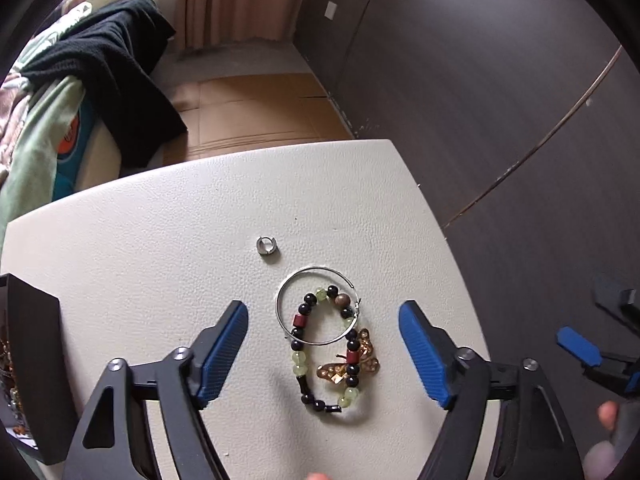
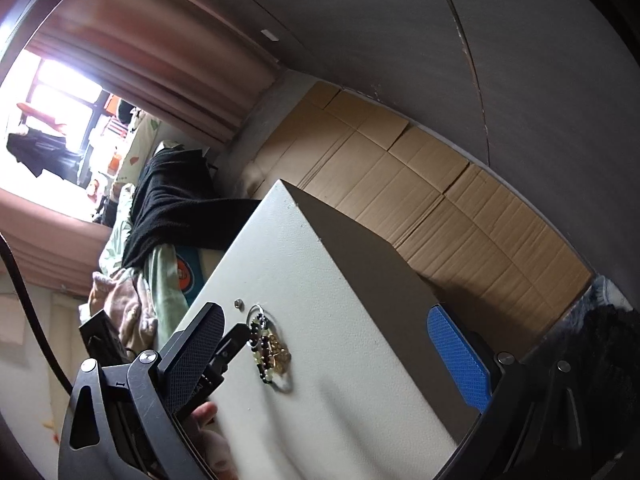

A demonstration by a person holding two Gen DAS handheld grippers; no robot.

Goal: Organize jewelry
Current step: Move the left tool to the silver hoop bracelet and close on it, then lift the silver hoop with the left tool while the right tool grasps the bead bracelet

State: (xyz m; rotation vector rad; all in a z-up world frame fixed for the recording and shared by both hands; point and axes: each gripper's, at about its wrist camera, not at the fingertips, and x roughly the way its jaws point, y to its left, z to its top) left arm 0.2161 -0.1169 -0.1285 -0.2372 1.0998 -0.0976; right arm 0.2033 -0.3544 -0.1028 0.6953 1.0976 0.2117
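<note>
On the white table (image 1: pixel 160 240) lies a small pile of jewelry. It holds a beaded bracelet (image 1: pixel 304 356) of black, green and red beads, a thin silver hoop (image 1: pixel 280 300) and a gold butterfly brooch (image 1: pixel 336 372). A small silver ring (image 1: pixel 264 246) sits apart, just beyond the pile. My left gripper (image 1: pixel 322 310) is open, its blue pads (image 1: pixel 224 344) standing on either side of the pile without touching it. My right gripper (image 2: pixel 326 312) is open over the table's corner with nothing between its fingers. The pile (image 2: pixel 270 350) lies to its left, beside the left gripper's fingertip (image 2: pixel 236 336).
A dark jewelry box (image 1: pixel 36 352) stands at the table's left edge. The table's far edge and right corner drop to a cardboard-covered floor (image 1: pixel 256 108). A bed with a black garment (image 1: pixel 120 64) lies beyond on the left, and a dark wardrobe wall (image 1: pixel 500 80) on the right.
</note>
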